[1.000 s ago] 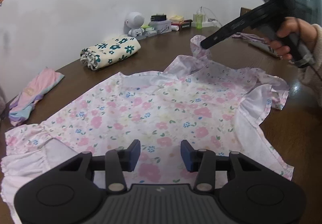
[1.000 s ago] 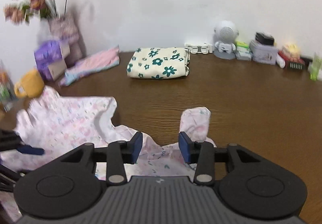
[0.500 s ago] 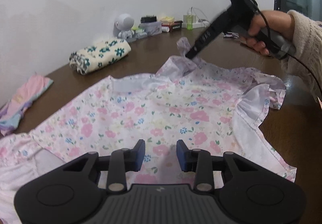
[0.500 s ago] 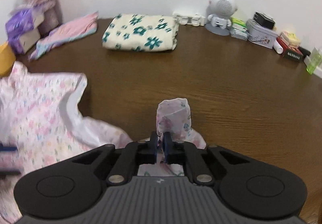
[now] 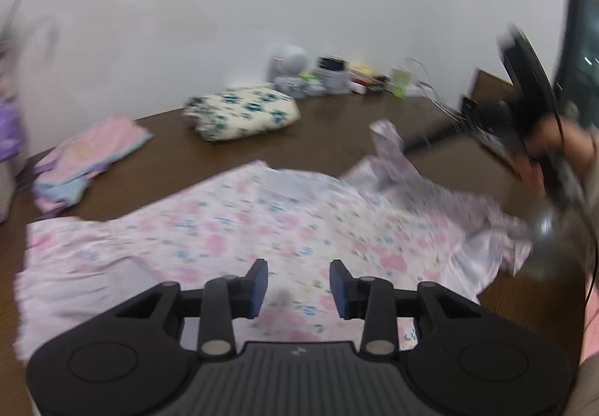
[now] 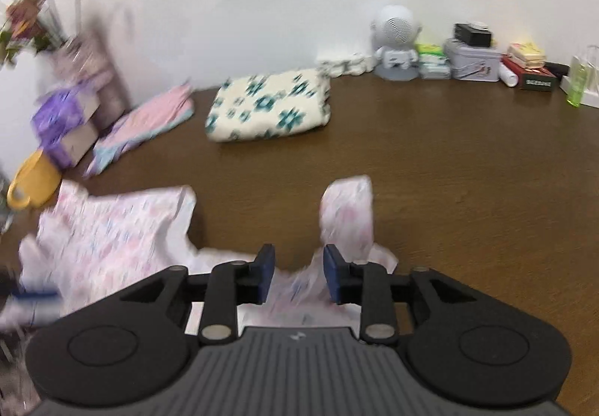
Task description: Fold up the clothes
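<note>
A pink floral garment [image 5: 262, 229] lies spread flat on the brown table [image 6: 449, 173]. My left gripper [image 5: 298, 285] hovers above its near part, jaws opening, with nothing pinched between the pads. My right gripper [image 6: 298, 274] sits at the garment's far edge; its jaws are opening too. The garment's strap [image 6: 348, 214] stands upright just beyond the right finger, free of the pads, and crumpled cloth lies below the gap. In the left wrist view the same strap [image 5: 389, 143] pokes up beside the blurred right gripper, held by a person's hand [image 5: 572, 143].
A folded cream cloth with teal flowers [image 6: 269, 103] and folded pink clothes [image 6: 146, 124] lie farther back. A white speaker figure [image 6: 397, 38], tins and boxes line the wall. A yellow cup [image 6: 30, 180], a purple box [image 6: 63, 120] and a flower vase stand at the left.
Half a second ago my right gripper was shut on the strap; its jaws have since parted and let it go. My left gripper has lifted and its view has swung left.
</note>
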The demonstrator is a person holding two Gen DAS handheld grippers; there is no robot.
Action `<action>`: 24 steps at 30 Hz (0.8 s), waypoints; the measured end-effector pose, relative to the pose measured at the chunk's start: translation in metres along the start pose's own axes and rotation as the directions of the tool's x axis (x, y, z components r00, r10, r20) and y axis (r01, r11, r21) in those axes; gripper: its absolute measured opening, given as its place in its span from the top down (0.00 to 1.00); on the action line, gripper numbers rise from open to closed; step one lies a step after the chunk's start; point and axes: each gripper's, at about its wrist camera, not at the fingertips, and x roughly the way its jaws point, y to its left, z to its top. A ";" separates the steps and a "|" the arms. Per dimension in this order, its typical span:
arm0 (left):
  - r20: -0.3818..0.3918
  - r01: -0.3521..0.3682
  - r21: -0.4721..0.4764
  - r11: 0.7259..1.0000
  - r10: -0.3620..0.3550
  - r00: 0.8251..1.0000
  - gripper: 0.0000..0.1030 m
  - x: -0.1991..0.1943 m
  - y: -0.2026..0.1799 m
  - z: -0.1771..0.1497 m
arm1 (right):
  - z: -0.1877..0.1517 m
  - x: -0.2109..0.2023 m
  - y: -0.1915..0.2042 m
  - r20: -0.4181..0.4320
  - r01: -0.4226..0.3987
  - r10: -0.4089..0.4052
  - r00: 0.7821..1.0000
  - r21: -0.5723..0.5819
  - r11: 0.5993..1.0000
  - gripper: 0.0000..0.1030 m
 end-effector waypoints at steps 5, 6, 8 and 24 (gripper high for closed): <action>-0.064 -0.039 -0.013 0.999 0.039 0.997 0.52 0.001 -0.003 0.042 | -0.010 0.015 -0.001 -0.052 -0.007 0.007 0.999 0.011 1.000 0.73; -0.074 -0.033 0.003 0.999 0.033 0.997 0.51 0.011 -0.009 0.049 | -0.009 0.019 -0.001 -0.054 -0.013 0.014 0.998 0.026 1.000 0.74; -0.090 0.000 0.060 0.998 0.006 0.996 0.49 0.036 -0.024 0.062 | -0.006 0.024 0.000 -0.059 -0.012 0.015 0.998 0.041 0.999 0.78; -0.121 0.120 0.277 0.953 -0.090 0.989 0.92 0.194 -0.075 0.095 | 0.014 0.052 -0.015 0.006 -0.073 0.073 0.997 0.147 0.986 0.90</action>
